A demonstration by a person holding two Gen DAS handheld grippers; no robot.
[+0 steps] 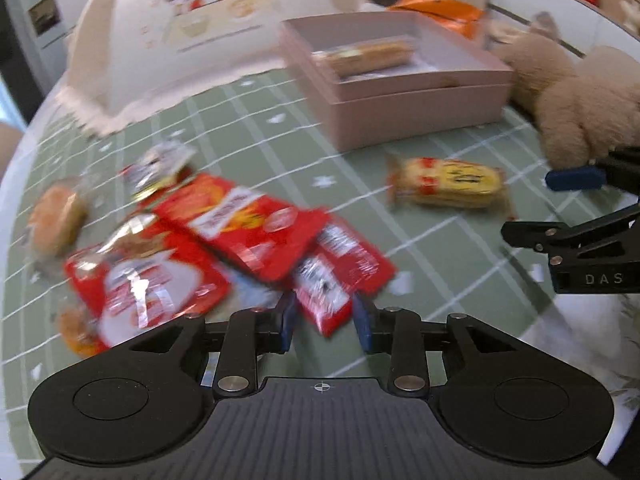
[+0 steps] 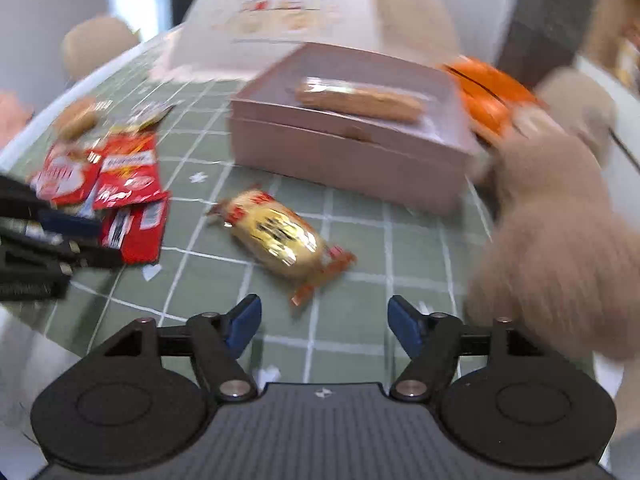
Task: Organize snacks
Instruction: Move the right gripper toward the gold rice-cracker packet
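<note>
Everything here sits around the pink box (image 2: 348, 160) on the green checked tablecloth (image 2: 360, 320), so I'll use that as the anchor. Inside the box there's one long tan wrapped snack (image 2: 360, 100) lying flat on the bottom. Just in front of the box, loose on the cloth, is a yellow wrapped snack (image 2: 280, 240) with red crimped ends, not touching the box.

Further out from the box, on its left side, there's a messy pile of red packets (image 1: 248, 232) overlapping each other, plus a round bun in clear wrap (image 1: 56, 220) at the far edge of that pile and a silvery wrapper (image 1: 160, 168) on the side nearer the box.

The left gripper (image 1: 324, 320) is down at the near end of that pile, with its blue pads on either side of the corner of one red packet (image 1: 332, 280). The gap is narrow and the packet fills it (it's blurry, so I can't tell if the pads are actually pressing on it).

The right gripper (image 2: 324, 324) is spread wide with nothing in it, sitting in front of the box with the yellow snack just ahead of its fingertips.

On the box's right side a fluffy beige plush toy (image 2: 560, 220) leans up against it, and an orange bag (image 2: 492, 100) pokes out behind. A big white mesh food cover (image 1: 192, 32) with cartoon kids stands behind the box.
</note>
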